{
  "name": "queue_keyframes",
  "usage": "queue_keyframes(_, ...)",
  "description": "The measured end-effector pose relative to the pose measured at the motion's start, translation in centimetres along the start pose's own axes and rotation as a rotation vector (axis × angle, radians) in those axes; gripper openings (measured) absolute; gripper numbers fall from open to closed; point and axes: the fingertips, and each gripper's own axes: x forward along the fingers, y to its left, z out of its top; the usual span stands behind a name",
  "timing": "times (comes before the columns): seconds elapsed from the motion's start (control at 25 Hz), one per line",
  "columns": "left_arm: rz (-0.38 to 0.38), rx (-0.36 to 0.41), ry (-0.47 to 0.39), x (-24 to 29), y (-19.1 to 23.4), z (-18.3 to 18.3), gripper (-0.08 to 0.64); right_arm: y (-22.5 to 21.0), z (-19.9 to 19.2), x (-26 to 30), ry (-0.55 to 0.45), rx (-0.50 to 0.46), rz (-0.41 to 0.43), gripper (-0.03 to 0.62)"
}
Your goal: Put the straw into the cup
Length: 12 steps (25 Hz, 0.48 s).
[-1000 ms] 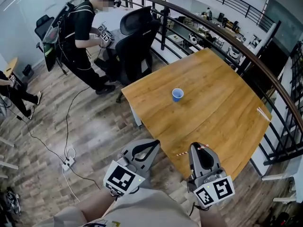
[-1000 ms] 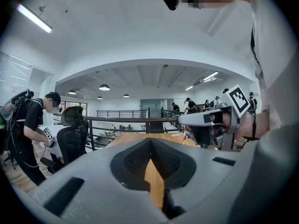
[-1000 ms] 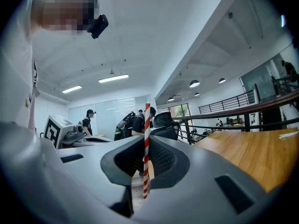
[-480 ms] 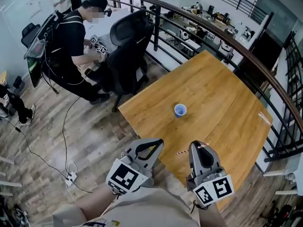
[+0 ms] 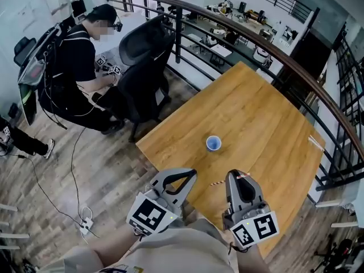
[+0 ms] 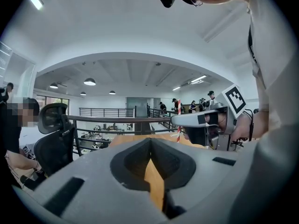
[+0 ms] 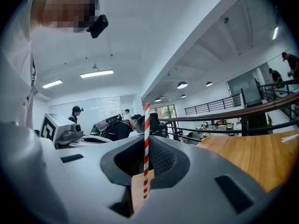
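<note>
1. the right gripper [image 7: 145, 171] has its fingers closed tight on the straw [image 7: 146, 143], gripping it low down. in both gripper views the straw's long axis stands upright, crossing the fingers, and most of its red-and-white length rises above them.
2. in the head view the straw [image 5: 220, 182] shows as a short striped line across the tips of the right gripper [image 5: 239, 176], sticking out toward the left gripper [image 5: 186, 174].
3. the left gripper [image 6: 150, 156] has its fingers together with nothing between them. the straw [image 6: 178, 125] stands just off to its right.
4. the cup [image 5: 213, 143] is blue and stands upright with its mouth open. it sits on the wooden table [image 5: 261, 107], ahead of both pairs of fingers, roughly between their lines and well apart from them.
5. only bare tabletop lies between the fingers and the cup.
6. off to the left of the fingers stands a black office chair [image 5: 145, 50], with a person in black [image 5: 74, 67] bent over beside it. a dark railing [image 5: 273, 47] curves behind the table.
7. the cup shows in neither gripper view. a thin pale stick [image 5: 314, 142] at the table's far right edge is too small to identify.
</note>
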Motion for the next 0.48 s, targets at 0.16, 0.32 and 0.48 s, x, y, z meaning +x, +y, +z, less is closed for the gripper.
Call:
queue_keyframes(0.16, -0.010, -0.001, 0.013, 0.8, -0.2, -0.6, 0.014, -0.7, -0.3, 0.2, -0.004, 0.005, -0.007, 0.034)
queue_keyframes(0.32, -0.009, -0.003, 0.044, 1.0, -0.5, -1.5, 0.014, -0.9, -0.6, 0.4, -0.002, 0.005, 0.009, 0.034)
queue_keyframes(0.48, 0.012, 0.003, 0.048, 2.8, -0.9, -0.1, 0.014, -3.0, 0.9, 0.7, -0.003, 0.011, 0.033, 0.034)
